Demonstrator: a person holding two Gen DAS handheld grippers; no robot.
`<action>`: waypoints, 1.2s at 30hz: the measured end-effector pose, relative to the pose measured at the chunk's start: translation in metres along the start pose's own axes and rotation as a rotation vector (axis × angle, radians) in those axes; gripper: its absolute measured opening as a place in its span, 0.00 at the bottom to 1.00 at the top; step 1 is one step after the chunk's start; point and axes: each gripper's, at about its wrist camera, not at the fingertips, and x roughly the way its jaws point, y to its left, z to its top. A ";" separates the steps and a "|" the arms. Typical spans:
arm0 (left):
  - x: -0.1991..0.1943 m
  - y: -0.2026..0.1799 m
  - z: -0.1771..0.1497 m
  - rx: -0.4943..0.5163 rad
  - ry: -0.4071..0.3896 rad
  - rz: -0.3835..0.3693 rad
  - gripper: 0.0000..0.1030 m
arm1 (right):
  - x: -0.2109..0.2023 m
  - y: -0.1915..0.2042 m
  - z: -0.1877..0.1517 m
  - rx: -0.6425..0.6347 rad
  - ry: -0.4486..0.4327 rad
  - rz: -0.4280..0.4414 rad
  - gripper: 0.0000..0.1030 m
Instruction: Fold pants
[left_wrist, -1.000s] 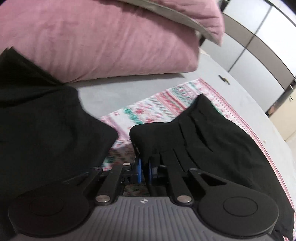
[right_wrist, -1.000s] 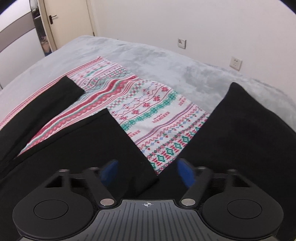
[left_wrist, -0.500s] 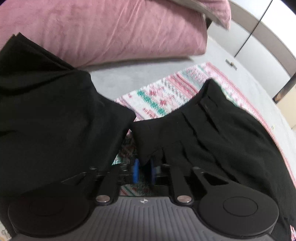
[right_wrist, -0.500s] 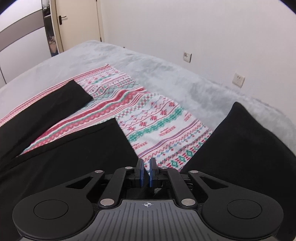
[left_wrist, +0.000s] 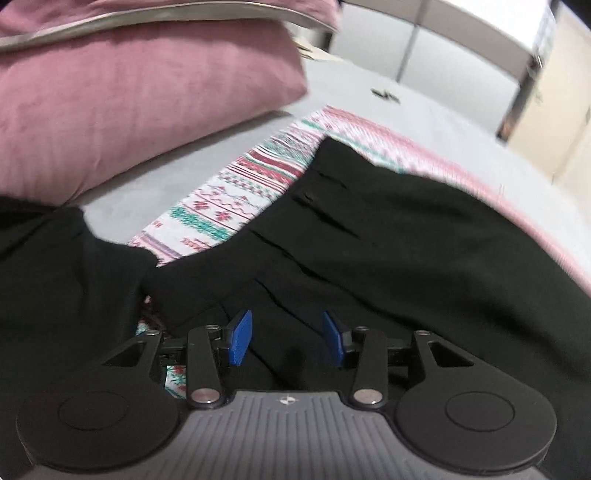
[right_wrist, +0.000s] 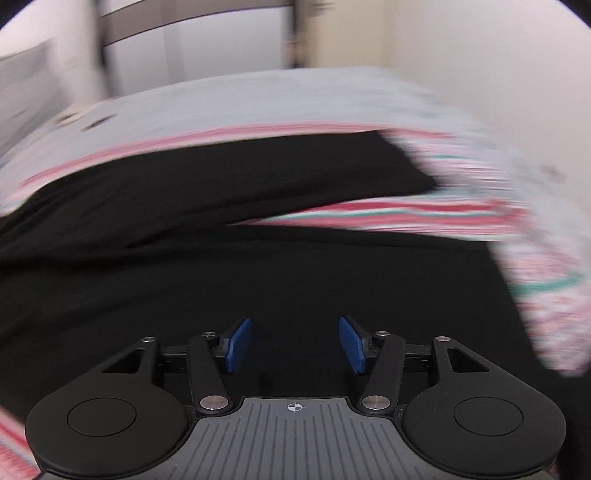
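Black pants (left_wrist: 406, 240) lie spread on a red, green and white patterned cloth (left_wrist: 229, 206) on the bed. My left gripper (left_wrist: 287, 332) hovers over their pleated waist end. Its jaws are opening, the blue pads (left_wrist: 240, 338) stand apart, and the black fabric lies below them, not pinched. The right wrist view is blurred by motion. There the pants (right_wrist: 258, 277) fill the middle, one leg lying beyond a strip of the patterned cloth (right_wrist: 424, 212). My right gripper (right_wrist: 295, 339) is above the black fabric, its jaws opening, with nothing pressed between the pads.
Two pink pillows (left_wrist: 147, 103) are stacked at the back left. A second black garment (left_wrist: 55, 277) lies at the left, next to the pants. The grey bedcover (left_wrist: 406, 110) runs to a wardrobe (left_wrist: 461, 48). A wall stands past the bed (right_wrist: 240, 107).
My left gripper has let go of the pants' waist edge, opened, and shifted right over them. My right gripper shut, then opened again, and swung sideways from the other black garment over the pant legs.
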 end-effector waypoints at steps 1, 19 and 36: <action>0.002 -0.006 -0.001 0.035 0.003 0.003 0.70 | 0.007 0.019 -0.003 -0.031 0.021 0.042 0.56; 0.038 -0.048 -0.004 0.187 0.058 -0.042 0.90 | 0.091 0.252 0.102 -0.179 0.121 0.364 0.58; 0.032 -0.034 0.008 0.042 0.052 -0.064 0.90 | 0.156 0.347 0.134 -0.256 0.346 0.440 0.62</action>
